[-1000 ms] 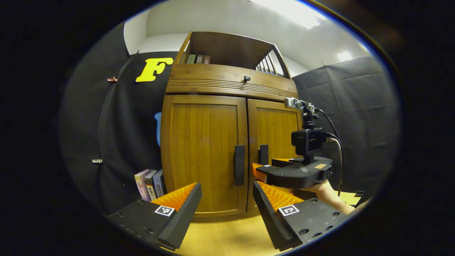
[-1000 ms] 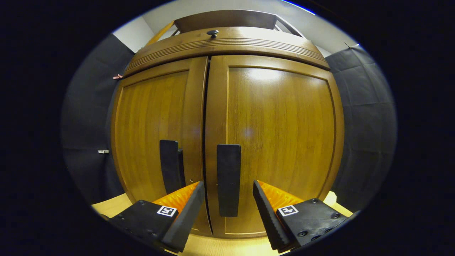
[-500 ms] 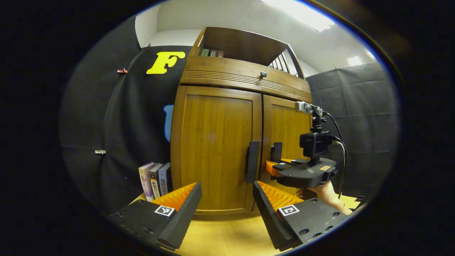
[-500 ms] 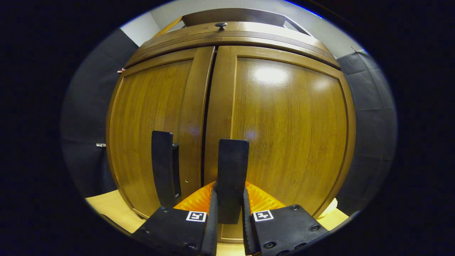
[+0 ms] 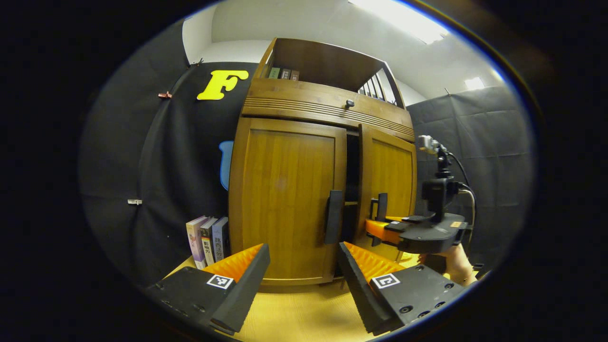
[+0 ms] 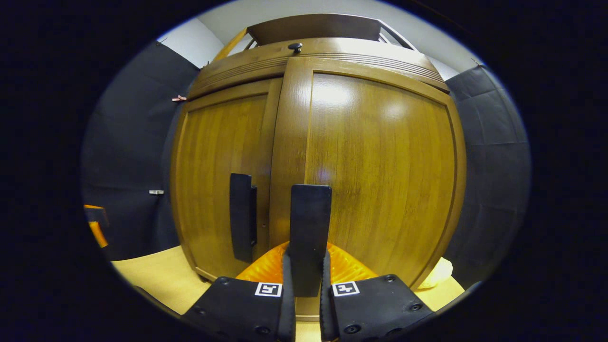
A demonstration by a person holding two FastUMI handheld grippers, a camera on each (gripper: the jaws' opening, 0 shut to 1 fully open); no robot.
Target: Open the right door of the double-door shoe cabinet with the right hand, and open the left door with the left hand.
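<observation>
The wooden shoe cabinet has two doors. Its left door (image 5: 285, 204) is closed, with a dark upright handle (image 5: 334, 217). The right door (image 5: 392, 185) stands slightly ajar, and a dark gap (image 5: 352, 190) shows between the doors. My right gripper (image 6: 306, 280) is shut on the right door's handle (image 6: 309, 223), both fingers pressing its lower part. In the left gripper view that gripper (image 5: 380, 228) is at the right handle (image 5: 381, 206), held by a hand (image 5: 453, 261). My left gripper (image 5: 304, 270) is open, short of the left handle, with nothing between its fingers.
A few books (image 5: 209, 240) stand beside the cabinet's left side. A drawer front with a small knob (image 5: 350, 103) runs above the doors, under an open shelf (image 5: 323, 66). The cabinet rests on a light wooden surface (image 5: 294, 313). Black cloth walls surround it.
My right gripper closed on the right door's handle, then pulled the door out a little, opening a dark gap. My left gripper stayed open, shifting only slightly.
</observation>
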